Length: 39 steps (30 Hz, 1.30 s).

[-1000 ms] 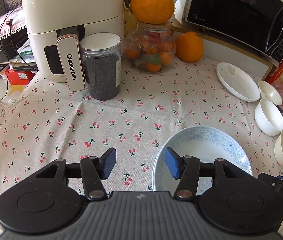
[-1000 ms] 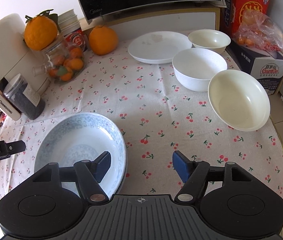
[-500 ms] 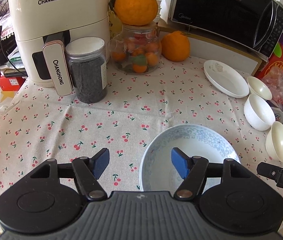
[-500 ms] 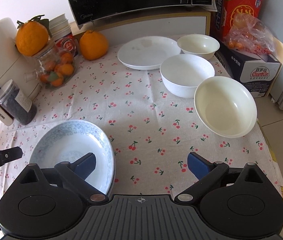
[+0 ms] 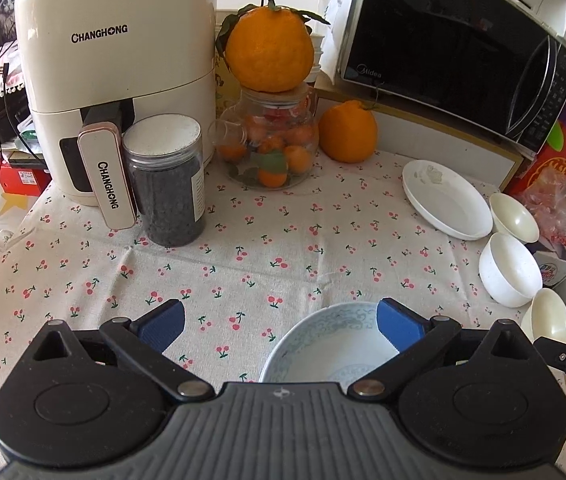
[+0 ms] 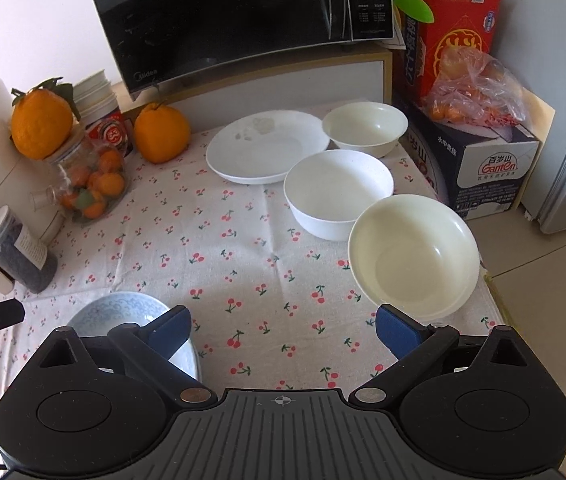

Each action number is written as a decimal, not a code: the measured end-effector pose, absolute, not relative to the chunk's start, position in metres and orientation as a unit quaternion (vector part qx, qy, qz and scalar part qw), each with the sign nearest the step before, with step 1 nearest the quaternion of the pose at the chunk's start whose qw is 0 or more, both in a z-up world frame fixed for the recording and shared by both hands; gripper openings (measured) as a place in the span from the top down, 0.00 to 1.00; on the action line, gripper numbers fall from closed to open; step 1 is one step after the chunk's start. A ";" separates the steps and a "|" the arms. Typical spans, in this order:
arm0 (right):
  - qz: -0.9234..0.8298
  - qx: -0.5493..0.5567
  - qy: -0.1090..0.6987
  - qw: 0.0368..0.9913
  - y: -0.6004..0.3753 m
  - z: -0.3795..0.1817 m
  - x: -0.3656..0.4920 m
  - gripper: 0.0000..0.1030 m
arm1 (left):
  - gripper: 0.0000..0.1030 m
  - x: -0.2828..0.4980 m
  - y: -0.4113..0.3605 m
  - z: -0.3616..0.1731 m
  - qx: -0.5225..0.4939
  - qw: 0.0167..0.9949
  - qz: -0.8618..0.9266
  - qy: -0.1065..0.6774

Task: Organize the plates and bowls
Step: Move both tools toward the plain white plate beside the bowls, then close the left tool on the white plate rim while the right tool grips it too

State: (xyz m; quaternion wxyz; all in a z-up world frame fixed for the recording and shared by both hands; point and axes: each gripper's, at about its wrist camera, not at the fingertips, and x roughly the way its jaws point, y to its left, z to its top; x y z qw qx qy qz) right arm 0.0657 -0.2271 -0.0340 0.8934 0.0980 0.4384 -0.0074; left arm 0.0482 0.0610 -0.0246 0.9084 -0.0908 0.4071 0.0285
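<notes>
A blue-patterned plate (image 5: 335, 344) lies on the cherry-print tablecloth at the near edge; it also shows in the right wrist view (image 6: 123, 312). A white plate (image 6: 267, 152) lies at the back right, also in the left wrist view (image 5: 445, 200). Three bowls line the right side: a small cream bowl (image 6: 365, 124), a white bowl (image 6: 339, 192) and a large cream bowl (image 6: 415, 256). My left gripper (image 5: 281, 324) is open and empty, above the blue plate's left part. My right gripper (image 6: 283, 326) is open and empty, between the blue plate and the large cream bowl.
An air fryer (image 5: 119, 80), a dark jar (image 5: 167, 180) and a glass jar of oranges (image 5: 271, 140) stand at the back left. A microwave (image 6: 239, 16) stands behind. Boxes (image 6: 479, 152) and a bagged fruit pile flank the table's right edge.
Both grippers have pulled back and up from the table, so the plate and bowls look farther away. Both sets of jaws have opened wider. The dishes have not moved.
</notes>
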 end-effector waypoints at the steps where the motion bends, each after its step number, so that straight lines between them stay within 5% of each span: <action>1: -0.006 0.107 0.437 0.893 -0.231 -0.033 0.068 0.03 | 0.00 0.050 0.061 -0.024 -0.092 0.909 0.027 0.405; 10: 0.004 0.170 0.385 0.907 -0.264 -0.015 0.094 0.03 | 0.01 0.088 0.048 -0.026 -0.088 0.904 0.013 0.418; 18: 0.032 0.287 0.328 0.899 -0.308 -0.015 0.151 0.06 | 0.14 0.137 0.027 -0.024 -0.153 0.900 -0.023 0.408; 20: 0.033 0.287 0.332 0.898 -0.310 -0.018 0.170 0.10 | 0.19 0.153 0.018 -0.026 -0.156 0.899 -0.032 0.409; 28: 0.046 0.299 0.381 0.874 -0.312 -0.051 0.235 0.54 | 0.46 0.211 -0.006 -0.050 -0.166 0.884 -0.046 0.435; 30: 0.041 0.294 0.389 0.872 -0.310 -0.058 0.245 0.56 | 0.56 0.222 -0.011 -0.058 -0.184 0.875 -0.056 0.444; 39: 0.033 0.281 0.428 0.858 -0.308 -0.080 0.274 0.56 | 0.67 0.252 -0.035 -0.078 -0.201 0.863 -0.080 0.456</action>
